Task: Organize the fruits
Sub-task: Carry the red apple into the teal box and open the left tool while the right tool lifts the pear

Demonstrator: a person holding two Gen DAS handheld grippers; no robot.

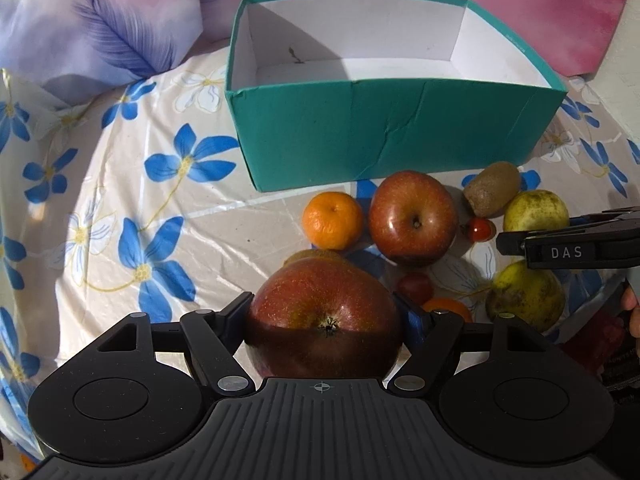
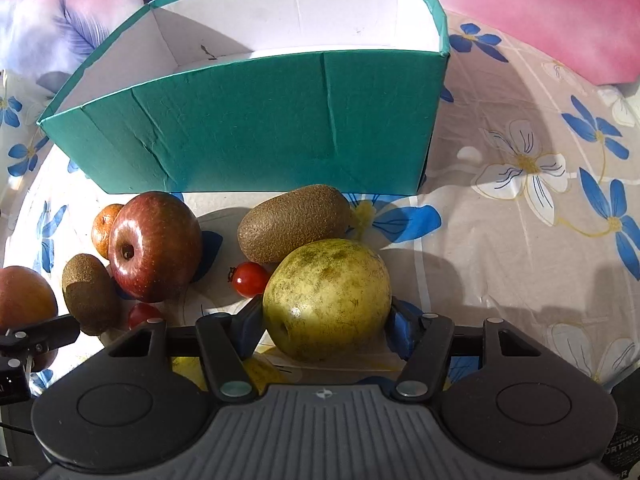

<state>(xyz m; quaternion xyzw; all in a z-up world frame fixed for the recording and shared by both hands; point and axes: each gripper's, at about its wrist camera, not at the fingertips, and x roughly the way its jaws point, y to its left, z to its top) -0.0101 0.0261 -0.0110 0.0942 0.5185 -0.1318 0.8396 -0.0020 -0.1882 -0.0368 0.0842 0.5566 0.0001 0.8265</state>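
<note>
Left fingers (image 1: 248, 312) clamp a red apple (image 1: 324, 312); right fingers (image 2: 250, 320) pinch a green pear (image 2: 328, 300).

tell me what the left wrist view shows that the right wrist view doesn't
Only the left wrist view: the left claw closed on a red apple seen whole, a second yellow-green pear nearer the camera, and the box floor with nothing in it.

Only the right wrist view: the right claw with a yellow-green pear between its pads, and a second kiwi at the left.

Both: the teal box, the loose apple, the mandarin, the kiwi by the box, a cherry tomato and the floral cloth.
</note>
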